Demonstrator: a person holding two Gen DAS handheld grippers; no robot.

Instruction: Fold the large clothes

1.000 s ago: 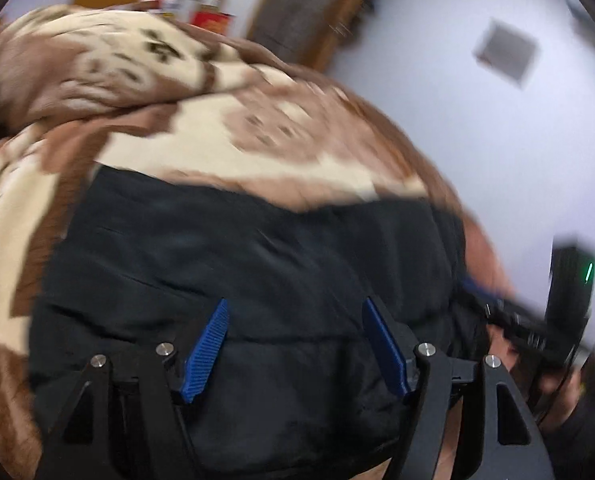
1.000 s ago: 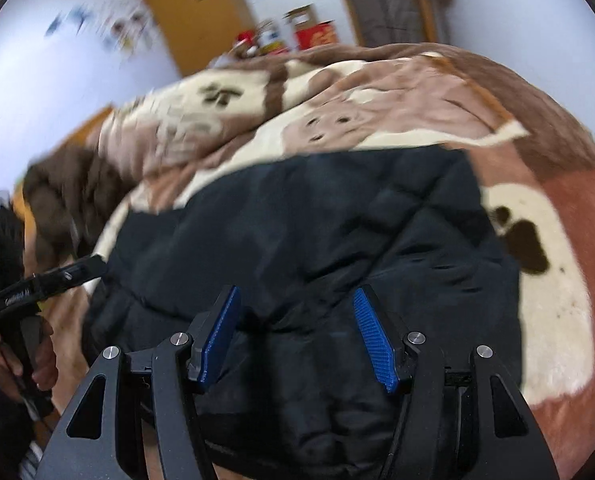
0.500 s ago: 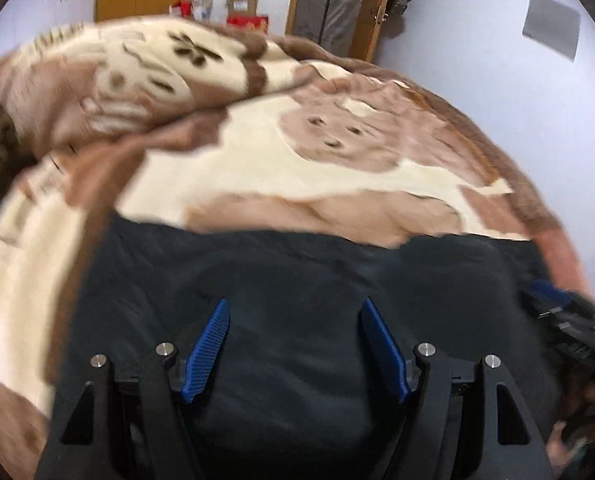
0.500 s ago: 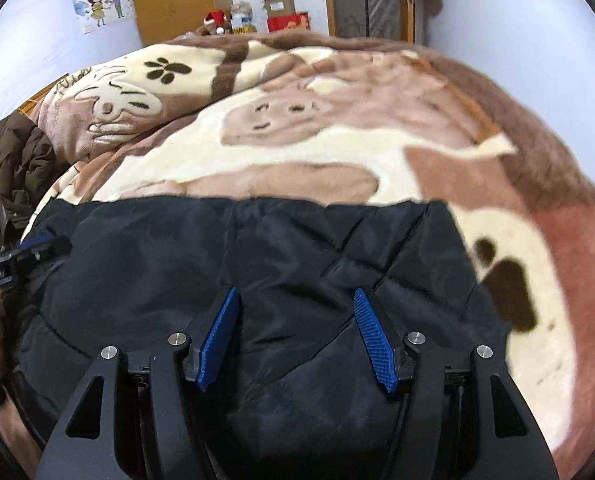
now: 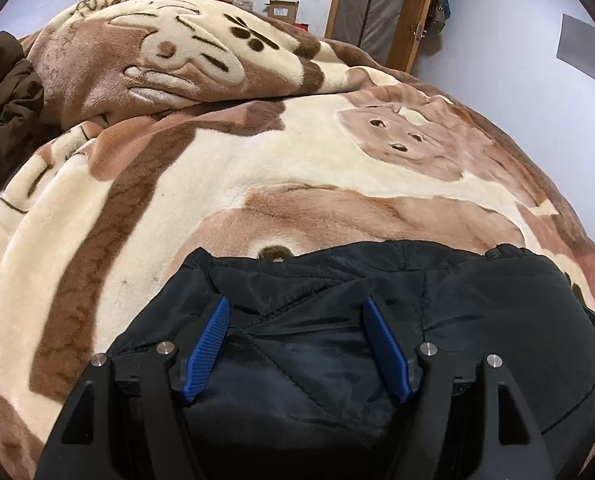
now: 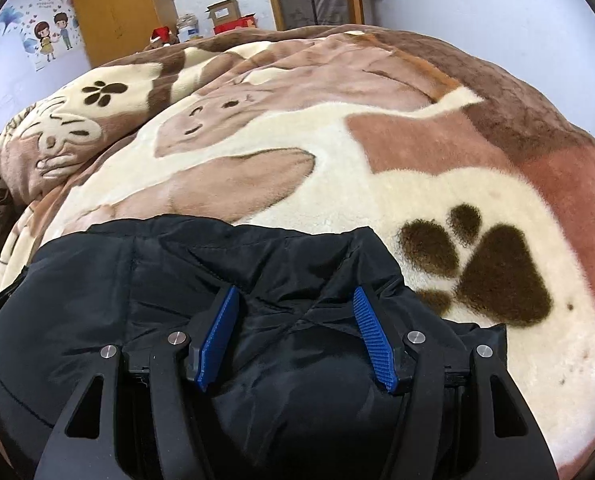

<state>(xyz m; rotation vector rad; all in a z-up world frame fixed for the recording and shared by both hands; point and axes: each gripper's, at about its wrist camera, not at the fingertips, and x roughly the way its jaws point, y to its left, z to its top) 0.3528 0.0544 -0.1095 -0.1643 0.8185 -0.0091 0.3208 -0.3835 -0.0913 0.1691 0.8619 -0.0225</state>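
One black padded jacket (image 5: 377, 320) is lying bunched at the near edge of one brown-and-cream blanket (image 5: 257, 160), probably spread on the bed as a soft folding surface. Two grippers, left gripper (image 5: 295, 344) and right gripper (image 6: 295, 336), are hovering over it side by side, jaws spread wide and grasping nothing, likely readying the next fold. One brown coat (image 5: 5, 92) is sitting heaped at the far left.

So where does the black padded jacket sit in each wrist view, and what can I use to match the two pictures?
Left wrist: the black padded jacket fills the lower centre and lower right, under the open left gripper.
Right wrist: the jacket fills the lower left and centre, under the open right gripper.
Shared landmark: the bear face on the blanket, beyond the jacket in both.
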